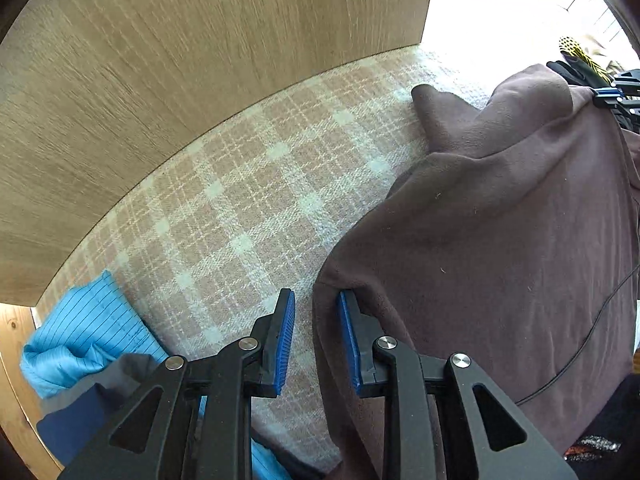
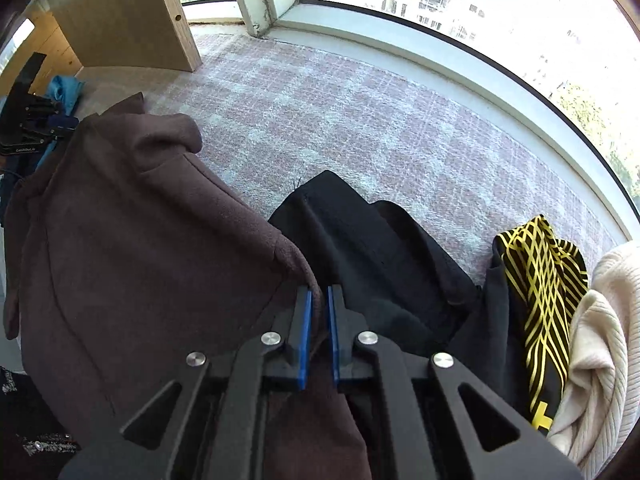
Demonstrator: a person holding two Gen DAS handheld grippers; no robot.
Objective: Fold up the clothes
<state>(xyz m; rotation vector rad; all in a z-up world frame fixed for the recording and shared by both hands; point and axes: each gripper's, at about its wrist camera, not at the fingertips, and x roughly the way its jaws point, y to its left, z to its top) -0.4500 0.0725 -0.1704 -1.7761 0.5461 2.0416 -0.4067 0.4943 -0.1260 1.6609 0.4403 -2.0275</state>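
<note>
Fleece (image 2: 132,248) edge between right tongs (image 2: 317,300)

Bright daylight pours through the far window (image 2: 460,8), blown out to glare; the wooden panel (image 1: 200,60) is motion-blurred; fisheye curving and dark corners frame both views.

I read this as a room in a high-rise home: a plaid cover (image 2: 360,112) fills mid-frame, a bay window (image 2: 460,0) at the top looks out on apartment blocks, a wood panel (image 1: 180,60) stands upper left, and spare clothes (image 2: 560,320) pile at lower right.
</note>
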